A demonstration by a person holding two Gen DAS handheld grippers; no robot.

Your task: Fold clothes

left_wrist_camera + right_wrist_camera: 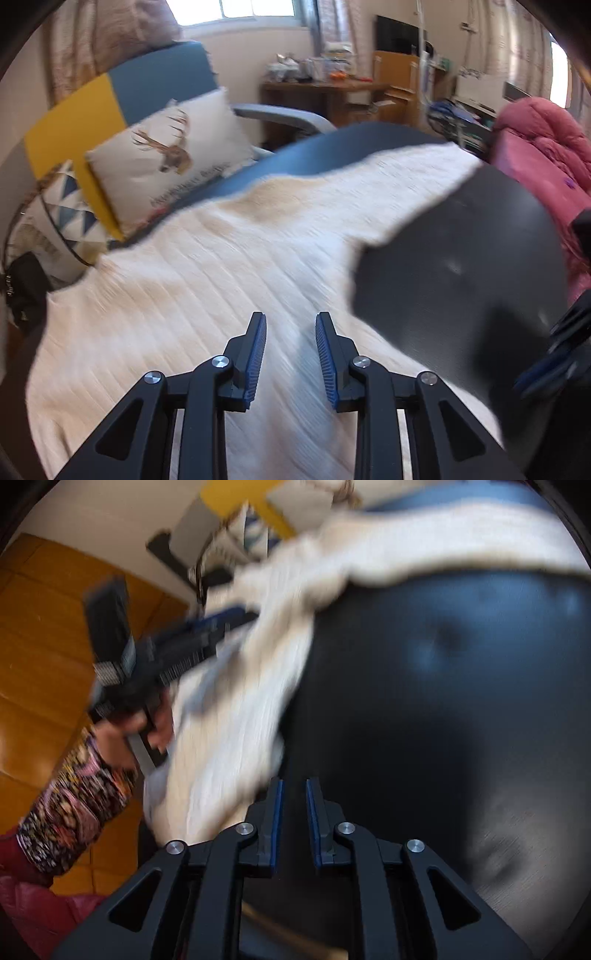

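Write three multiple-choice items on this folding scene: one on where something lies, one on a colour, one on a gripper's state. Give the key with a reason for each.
1. Where does the cream knitted garment lie?
A. spread over the dark round table
B. hung on the window
C. on the wooden floor

2. What colour is the puffy jacket at the right edge of the left wrist view?
A. green
B. pink
C. black

3. How does the left gripper stand?
A. shut on the garment
B. shut on a pillow
C. open, nothing between its pads

Key:
1 A, the knit covers much of the tabletop, whose bare part shows beside it.
2 B, the quilted jacket is plainly pink.
3 C, a clear gap separates the blue pads, with the knit lying beyond them.
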